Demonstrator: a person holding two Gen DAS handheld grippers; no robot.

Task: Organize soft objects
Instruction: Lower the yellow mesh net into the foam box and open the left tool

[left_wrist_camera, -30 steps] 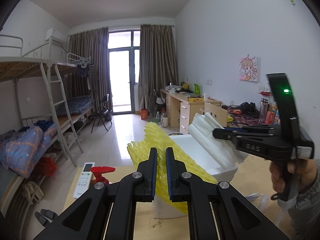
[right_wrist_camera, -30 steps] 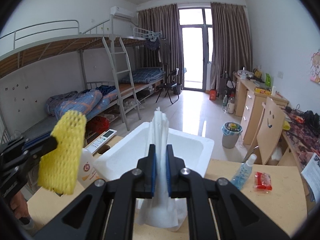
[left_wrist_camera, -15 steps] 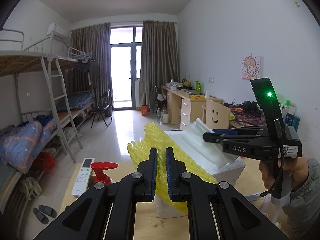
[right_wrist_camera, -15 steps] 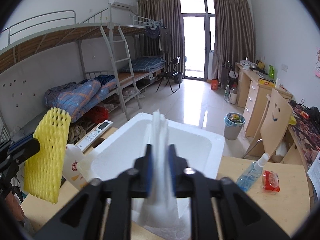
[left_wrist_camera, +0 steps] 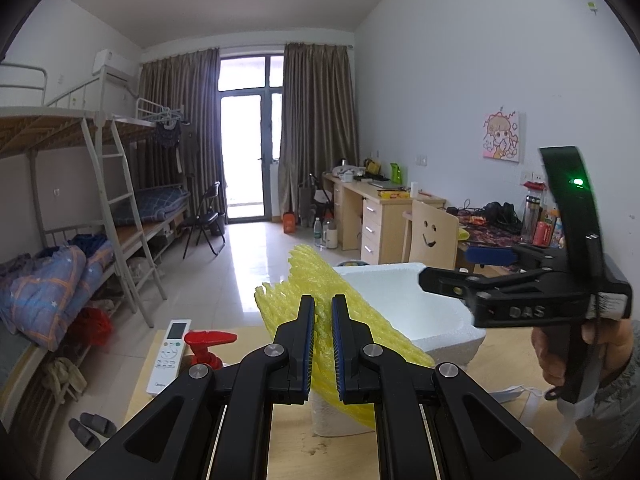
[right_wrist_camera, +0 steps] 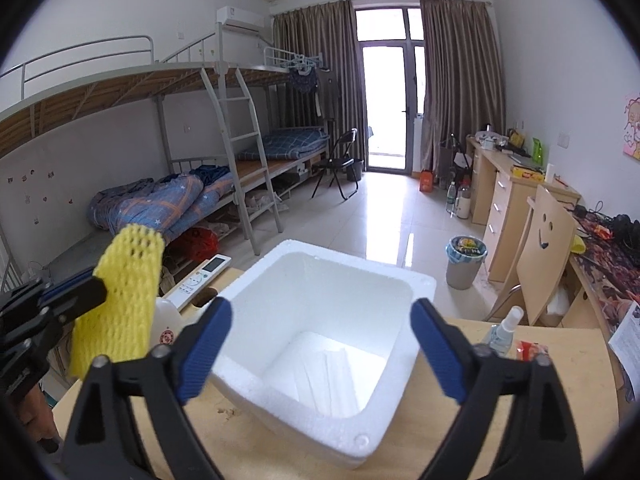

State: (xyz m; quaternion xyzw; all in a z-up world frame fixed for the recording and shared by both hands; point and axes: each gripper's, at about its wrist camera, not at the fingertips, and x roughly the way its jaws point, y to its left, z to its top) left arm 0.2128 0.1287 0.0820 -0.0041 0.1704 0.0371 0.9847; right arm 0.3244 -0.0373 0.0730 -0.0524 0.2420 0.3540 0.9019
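My left gripper is shut on a yellow foam net, which it holds up just left of a white foam box on the wooden table. From the right wrist view, the net hangs from the left gripper beside the box's left wall. My right gripper hovers over the box rim with its jaws opening wide and nothing between them. A white foam sheet lies on the box floor. The right gripper also shows from the side above the box.
A white remote control and a red-capped bottle lie left of the box. A spray bottle and a red packet sit on the table at the right. Beyond the table's far edge the floor drops away.
My right gripper has opened and let go of the white foam sheet, which dropped into the box. The left gripper has stayed still, holding the yellow net.
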